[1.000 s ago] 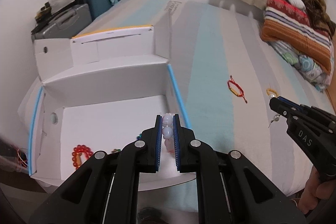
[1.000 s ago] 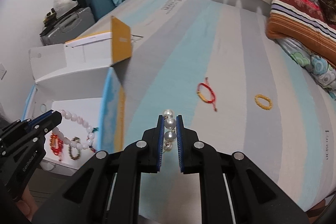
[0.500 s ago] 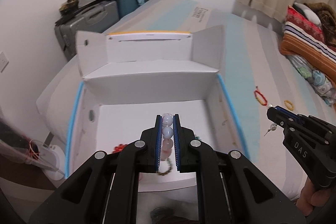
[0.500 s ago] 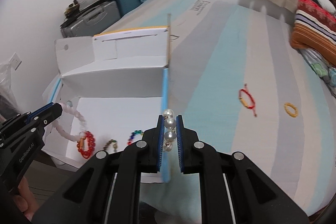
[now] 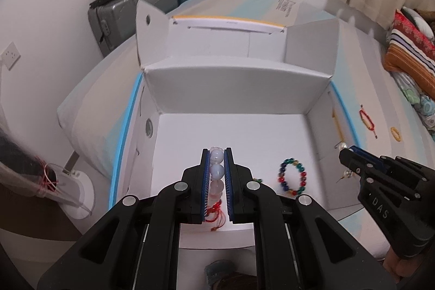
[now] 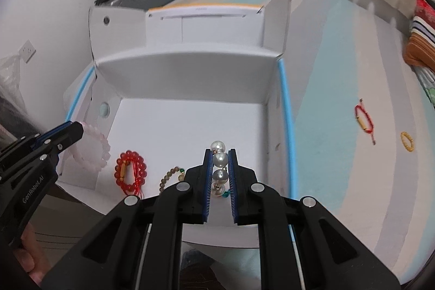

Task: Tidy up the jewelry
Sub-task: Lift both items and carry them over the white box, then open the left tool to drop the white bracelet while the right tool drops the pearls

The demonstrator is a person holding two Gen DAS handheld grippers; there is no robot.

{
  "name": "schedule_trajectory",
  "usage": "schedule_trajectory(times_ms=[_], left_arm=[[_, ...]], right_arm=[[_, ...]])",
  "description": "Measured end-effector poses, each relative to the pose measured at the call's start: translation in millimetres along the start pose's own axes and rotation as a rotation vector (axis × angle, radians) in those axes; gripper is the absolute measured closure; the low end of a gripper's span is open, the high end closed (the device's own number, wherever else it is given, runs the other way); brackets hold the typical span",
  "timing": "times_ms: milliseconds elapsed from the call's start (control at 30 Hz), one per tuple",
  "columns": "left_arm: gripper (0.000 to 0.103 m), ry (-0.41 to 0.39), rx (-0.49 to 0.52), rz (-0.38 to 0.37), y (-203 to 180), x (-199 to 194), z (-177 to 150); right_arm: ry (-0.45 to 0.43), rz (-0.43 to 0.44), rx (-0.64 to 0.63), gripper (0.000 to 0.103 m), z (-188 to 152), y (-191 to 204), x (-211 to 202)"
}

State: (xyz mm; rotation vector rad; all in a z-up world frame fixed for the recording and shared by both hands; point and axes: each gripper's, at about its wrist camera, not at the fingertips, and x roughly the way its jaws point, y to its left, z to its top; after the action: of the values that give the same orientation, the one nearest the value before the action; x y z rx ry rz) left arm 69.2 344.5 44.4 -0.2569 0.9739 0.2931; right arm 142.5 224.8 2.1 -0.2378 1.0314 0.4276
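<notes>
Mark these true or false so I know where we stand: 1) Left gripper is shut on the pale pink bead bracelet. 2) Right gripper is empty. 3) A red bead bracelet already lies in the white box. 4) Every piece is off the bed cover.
1) True: the left gripper is shut on the pale pink bead bracelet.
2) False: the right gripper is shut on a pearl piece.
3) True: the red bead bracelet lies on the floor of the white box.
4) False: a red cord bracelet and a small yellow bead ring lie on the bed cover.
</notes>
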Motion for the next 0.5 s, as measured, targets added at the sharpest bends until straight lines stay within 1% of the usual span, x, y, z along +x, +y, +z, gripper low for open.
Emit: schedule_trajectory(times_ms=[200,367,433,500], left_arm=[[0.094,0.054,-0.009,0.008,13.1,27.4,-10.2],[0.093,0.075,-0.023,0.020,23.0,41.1,-14.5],[0.093,0.086,-0.031,0.027,26.3,44.9,-14.6],[0.090,0.088,-0.039,0.038,29.1,45.9,-14.8]], right_arm=[[0.050,0.005,-0.012,0.092,-6.1,11.7,24.1],[0.093,-0.002,-0.016,0.092,-8.5,17.5,42.5],[0.115,-0.002,-0.016,0.091,-10.1,18.6,48.9],[0.119,-0.004,-0.009,0.091,-12.0,19.5,51.2]])
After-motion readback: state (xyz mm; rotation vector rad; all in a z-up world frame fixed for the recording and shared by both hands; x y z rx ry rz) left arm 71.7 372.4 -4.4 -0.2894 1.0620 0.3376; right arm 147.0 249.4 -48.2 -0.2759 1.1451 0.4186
